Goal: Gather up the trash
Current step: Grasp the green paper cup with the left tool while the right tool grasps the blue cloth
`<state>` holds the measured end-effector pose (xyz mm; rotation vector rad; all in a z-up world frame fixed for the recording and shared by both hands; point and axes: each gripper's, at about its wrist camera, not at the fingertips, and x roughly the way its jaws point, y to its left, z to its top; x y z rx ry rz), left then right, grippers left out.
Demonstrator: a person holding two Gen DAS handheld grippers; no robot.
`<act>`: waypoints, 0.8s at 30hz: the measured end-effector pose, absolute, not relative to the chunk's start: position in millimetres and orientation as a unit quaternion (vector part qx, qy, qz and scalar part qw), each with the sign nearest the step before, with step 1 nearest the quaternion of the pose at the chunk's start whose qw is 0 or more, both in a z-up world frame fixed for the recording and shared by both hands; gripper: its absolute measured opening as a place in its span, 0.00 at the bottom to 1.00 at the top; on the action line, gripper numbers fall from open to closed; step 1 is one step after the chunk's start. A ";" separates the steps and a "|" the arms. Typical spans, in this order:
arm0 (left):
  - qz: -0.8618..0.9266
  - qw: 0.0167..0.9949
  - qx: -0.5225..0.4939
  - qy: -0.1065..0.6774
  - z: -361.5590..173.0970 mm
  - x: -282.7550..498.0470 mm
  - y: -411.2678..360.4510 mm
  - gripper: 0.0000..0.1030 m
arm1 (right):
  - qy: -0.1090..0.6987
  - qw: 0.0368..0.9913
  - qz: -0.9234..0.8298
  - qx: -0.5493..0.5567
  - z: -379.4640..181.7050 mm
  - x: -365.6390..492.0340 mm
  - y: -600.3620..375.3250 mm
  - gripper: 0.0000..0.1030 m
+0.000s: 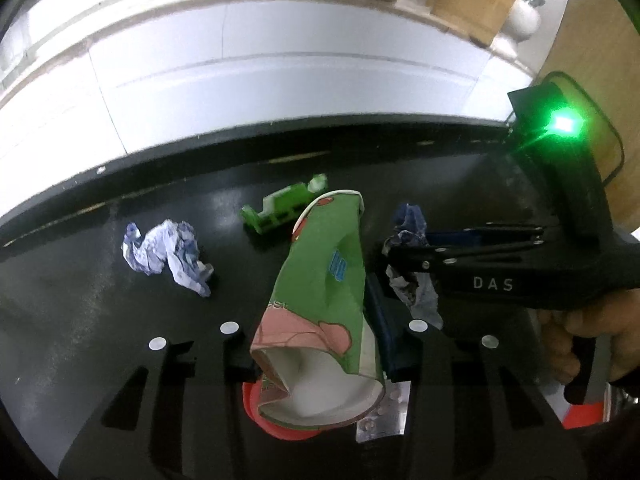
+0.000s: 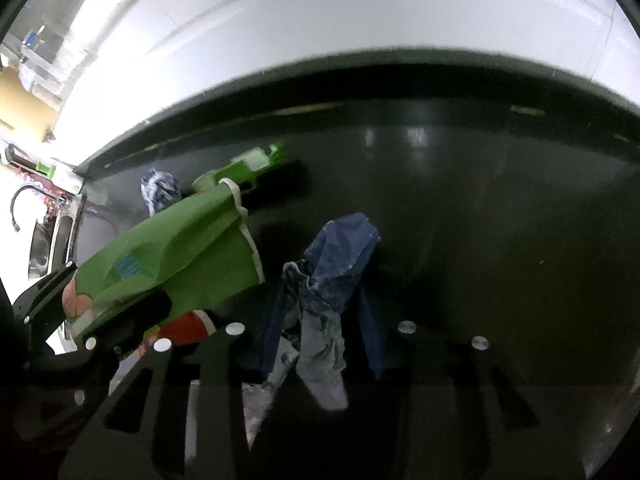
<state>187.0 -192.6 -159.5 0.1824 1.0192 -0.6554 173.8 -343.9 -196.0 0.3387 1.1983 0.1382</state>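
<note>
2 grippers, each clamped on 1 piece of trash above the black table [image 1: 72, 280].

Left gripper [image 1: 312, 300] closed on a crushed green paper cup [image 1: 320, 280]; right gripper [image 2: 324, 304] pinching a crumpled blue wrapper [image 2: 336, 264]. Lying behind on the table: a white-blue paper wad [image 1: 168, 252] and a green carton [image 1: 280, 210], apart.
</note>
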 end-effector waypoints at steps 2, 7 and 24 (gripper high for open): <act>-0.307 0.823 0.085 0.471 -150.2 184.8 -191.9 0.39 | 0.553 0.816 0.065 0.158 -188.5 172.4 -346.2 0.32; -0.296 0.832 0.085 0.461 -134.3 176.8 -186.7 0.39 | 0.532 0.830 0.069 0.152 -165.5 163.0 -350.9 0.32; -0.244 0.861 0.081 0.439 -100.7 114.9 -158.8 0.39 | 0.501 0.853 0.096 0.113 -122.8 116.8 -324.1 0.32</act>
